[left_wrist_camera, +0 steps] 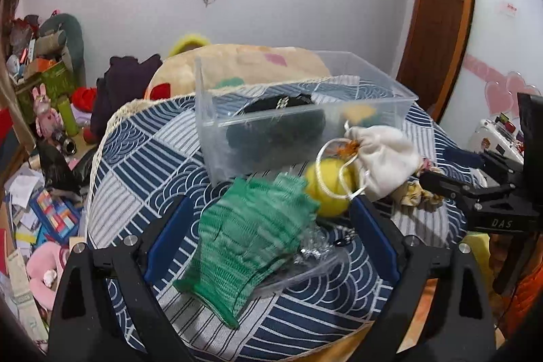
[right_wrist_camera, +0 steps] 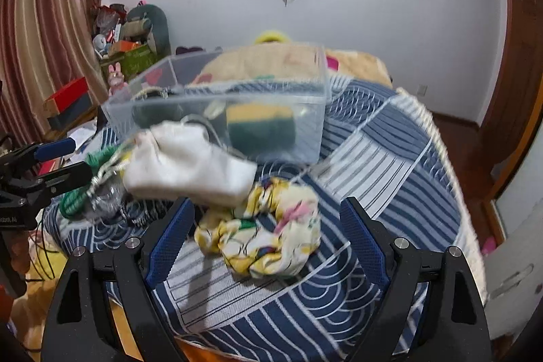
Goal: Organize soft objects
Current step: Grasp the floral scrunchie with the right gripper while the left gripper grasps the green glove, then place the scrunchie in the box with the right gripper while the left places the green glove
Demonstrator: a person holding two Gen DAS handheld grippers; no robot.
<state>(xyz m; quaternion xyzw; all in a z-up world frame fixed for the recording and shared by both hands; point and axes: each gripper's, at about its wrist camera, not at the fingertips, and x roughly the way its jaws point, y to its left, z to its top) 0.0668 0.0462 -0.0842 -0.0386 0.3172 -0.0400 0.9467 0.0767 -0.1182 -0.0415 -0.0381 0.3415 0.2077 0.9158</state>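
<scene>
The left gripper (left_wrist_camera: 268,209) is spread wide with nothing between its blue pads, and the green knitted glove (left_wrist_camera: 251,236) is framed squarely between them, presumably so that it can be pinched next. The glove lies flat near the front edge of the patterned tablecloth (left_wrist_camera: 135,158), just beside a yellow ball (left_wrist_camera: 327,189) and a white drawstring pouch (left_wrist_camera: 383,158), which is leaned against the ball.

The right gripper (right_wrist_camera: 266,228) is likewise held open and empty, and the floral scrunchie (right_wrist_camera: 264,240) is bracketed by its fingers, close to the cloth's front edge. Behind the loose items, toward the far side of the cloth, a clear plastic bin (right_wrist_camera: 217,111) has been set as the collecting place (a yellow-and-green sponge (right_wrist_camera: 261,128) and something dark are already seen inside it). Several soft pieces are still left outside, so the sorting is judged only partly done.
</scene>
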